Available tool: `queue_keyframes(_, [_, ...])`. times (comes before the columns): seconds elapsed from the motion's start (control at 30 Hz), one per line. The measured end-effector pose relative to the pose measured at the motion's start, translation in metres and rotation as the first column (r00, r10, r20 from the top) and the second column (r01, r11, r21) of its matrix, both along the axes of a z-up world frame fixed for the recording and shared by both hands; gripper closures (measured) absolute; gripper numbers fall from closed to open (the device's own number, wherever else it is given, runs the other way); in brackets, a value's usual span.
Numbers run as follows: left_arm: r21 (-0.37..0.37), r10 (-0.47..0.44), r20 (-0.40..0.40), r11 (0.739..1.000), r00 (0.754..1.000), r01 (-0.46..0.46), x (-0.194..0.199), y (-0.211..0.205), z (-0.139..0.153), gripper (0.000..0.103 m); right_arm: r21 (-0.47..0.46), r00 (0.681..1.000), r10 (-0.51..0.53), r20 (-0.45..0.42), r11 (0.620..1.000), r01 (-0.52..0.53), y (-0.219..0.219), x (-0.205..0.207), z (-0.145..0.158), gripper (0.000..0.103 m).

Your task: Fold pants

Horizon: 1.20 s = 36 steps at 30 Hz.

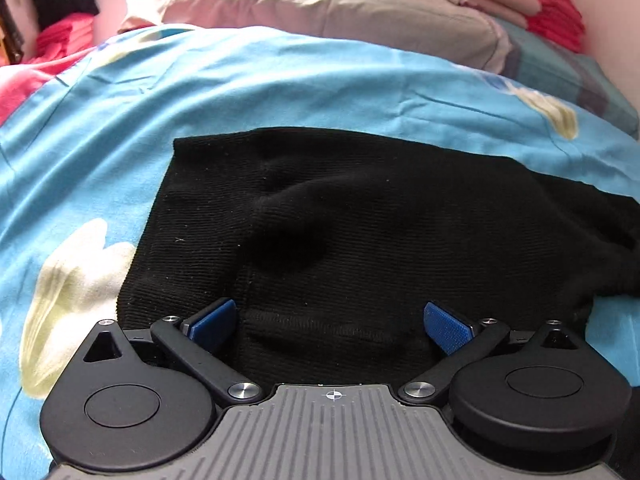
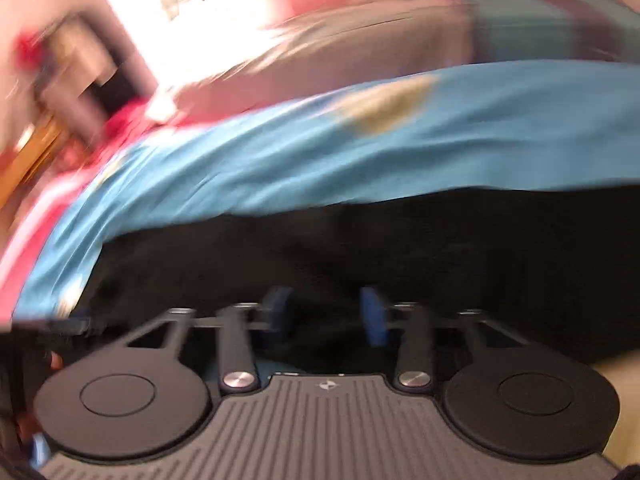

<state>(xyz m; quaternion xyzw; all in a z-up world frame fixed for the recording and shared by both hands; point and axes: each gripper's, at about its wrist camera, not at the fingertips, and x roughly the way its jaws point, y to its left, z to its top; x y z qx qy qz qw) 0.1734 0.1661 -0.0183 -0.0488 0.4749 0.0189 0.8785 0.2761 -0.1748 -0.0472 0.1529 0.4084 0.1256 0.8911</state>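
Observation:
Black knitted pants point(image 1: 340, 208) lie folded on a blue bedspread point(image 1: 280, 88), and a hem seam runs across close to the camera. My left gripper point(image 1: 330, 320) hovers over the near edge of the pants. Its blue pads point(image 1: 216, 320) stand far apart and grip nothing. The right wrist view is blurred by motion. In it the pants point(image 2: 400, 248) fill the lower middle, with the bedspread point(image 2: 320, 160) behind them. My right gripper point(image 2: 326, 314) is over the black cloth, its pads point(image 2: 372, 316) held apart with a gap and nothing plainly pinched.
A grey-beige pillow point(image 1: 340, 8) lies at the head of the bed. Red cloth point(image 1: 556, 12) is piled at the far right corner, and pink-red cloth point(image 1: 56, 40) sits by the left edge. A white wall borders the bed on the right. The bedspread carries pale yellow patches point(image 1: 76, 288).

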Motion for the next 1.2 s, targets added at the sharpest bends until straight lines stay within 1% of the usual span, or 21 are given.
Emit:
queue_keyframes(0.1, [0.006,0.001,-0.001,1.000,1.000,-0.001,0.001,-0.001,0.000,0.000,0.161,0.984,-0.176,0.014,0.972,0.172,-0.082,-0.026,0.017,0.039])
queue_keyframes(0.17, [0.025,-0.003,0.001,1.000,1.000,0.003,0.003,-0.004,-0.001,0.000,0.122,0.921,-0.389,0.025,0.916,0.383,-0.135,-0.040,0.024,0.039])
queue_keyframes(0.23, [0.047,-0.010,0.007,0.999,1.000,0.010,0.002,-0.008,-0.002,0.000,0.025,0.834,-0.550,0.050,0.835,0.550,-0.173,-0.045,0.023,0.037])
queue_keyframes(0.27, [0.053,-0.011,0.011,0.999,1.000,0.011,0.002,-0.009,-0.003,0.000,-0.005,0.798,-0.602,0.035,0.798,0.602,-0.188,-0.044,0.018,0.037])
queue_keyframes(0.3, [0.054,-0.010,0.013,0.998,1.000,0.009,0.001,-0.008,-0.002,0.000,-0.011,0.784,-0.621,0.005,0.784,0.621,-0.202,-0.039,0.010,0.037])
queue_keyframes(0.4, [0.047,0.000,0.022,0.999,1.000,-0.001,0.000,-0.007,-0.002,0.000,0.065,0.798,-0.597,-0.088,0.796,0.602,-0.221,-0.022,-0.017,0.043])
queue_keyframes(0.5, [0.051,0.008,0.031,0.999,0.999,-0.010,-0.002,-0.008,-0.003,0.000,0.108,0.839,-0.544,-0.008,0.834,0.542,-0.206,-0.010,-0.017,0.036])
queue_keyframes(0.53, [0.056,0.011,0.033,0.998,0.999,-0.013,-0.003,-0.008,-0.003,0.000,0.185,0.878,-0.479,0.001,0.863,0.471,-0.204,-0.003,-0.013,0.037])
queue_keyframes(0.57, [0.067,0.013,0.035,0.998,0.999,-0.015,-0.003,-0.010,-0.004,0.000,0.259,0.894,-0.447,0.043,0.869,0.422,-0.204,-0.005,-0.003,0.049])
queue_keyframes(0.6, [0.079,0.012,0.037,0.997,0.999,-0.015,-0.003,-0.012,-0.005,0.000,0.293,0.877,-0.466,0.115,0.860,0.418,-0.211,-0.009,0.009,0.059])
queue_keyframes(0.63, [0.091,0.012,0.039,0.996,0.999,-0.015,-0.003,-0.014,-0.005,0.000,0.290,0.819,-0.550,0.163,0.820,0.493,-0.219,-0.015,0.021,0.060])
queue_keyframes(0.67, [0.102,0.010,0.043,0.995,0.999,-0.014,-0.004,-0.016,-0.006,0.000,0.261,0.774,-0.616,0.145,0.778,0.571,-0.225,-0.018,0.028,0.051])
queue_keyframes(0.7, [0.107,0.010,0.048,0.994,0.999,-0.015,-0.004,-0.016,-0.007,0.000,0.210,0.755,-0.645,0.118,0.759,0.616,-0.230,-0.018,0.033,0.046])
queue_keyframes(0.73, [0.107,0.011,0.053,0.994,0.999,-0.016,-0.005,-0.016,-0.007,0.000,0.152,0.755,-0.649,0.095,0.759,0.633,-0.231,-0.020,0.034,0.045])
queue_keyframes(0.8, [0.104,0.011,0.063,0.994,0.998,-0.018,-0.006,-0.016,-0.007,0.000,0.128,0.791,-0.611,0.035,0.787,0.603,-0.226,-0.032,0.030,0.046])
queue_keyframes(0.83, [0.104,0.013,0.067,0.994,0.998,-0.020,-0.007,-0.016,-0.008,0.000,0.184,0.829,-0.559,-0.003,0.815,0.550,-0.224,-0.042,0.025,0.045])
queue_keyframes(0.9, [0.106,0.014,0.071,0.994,0.997,-0.021,-0.008,-0.017,-0.008,0.000,0.278,0.865,-0.497,-0.074,0.822,0.497,-0.223,-0.054,0.011,0.042])
queue_keyframes(1.0, [0.104,0.013,0.074,0.994,0.997,-0.021,-0.008,-0.016,-0.008,0.000,0.396,0.876,-0.440,-0.198,0.781,0.482,-0.225,-0.055,-0.015,0.041])
queue_keyframes(1.07, [0.103,0.013,0.076,0.995,0.997,-0.021,-0.008,-0.016,-0.008,0.000,0.422,0.875,-0.455,-0.166,0.769,0.480,-0.225,-0.051,-0.018,0.042])
queue_keyframes(1.1, [0.103,0.013,0.078,0.995,0.997,-0.021,-0.008,-0.016,-0.008,0.000,0.463,0.872,-0.467,-0.145,0.747,0.477,-0.228,-0.053,-0.019,0.042])
queue_keyframes(1.2, [0.103,0.013,0.079,0.994,0.997,-0.021,-0.009,-0.016,-0.008,0.000,0.582,0.826,-0.555,-0.101,0.640,0.501,-0.241,-0.060,-0.016,0.043])
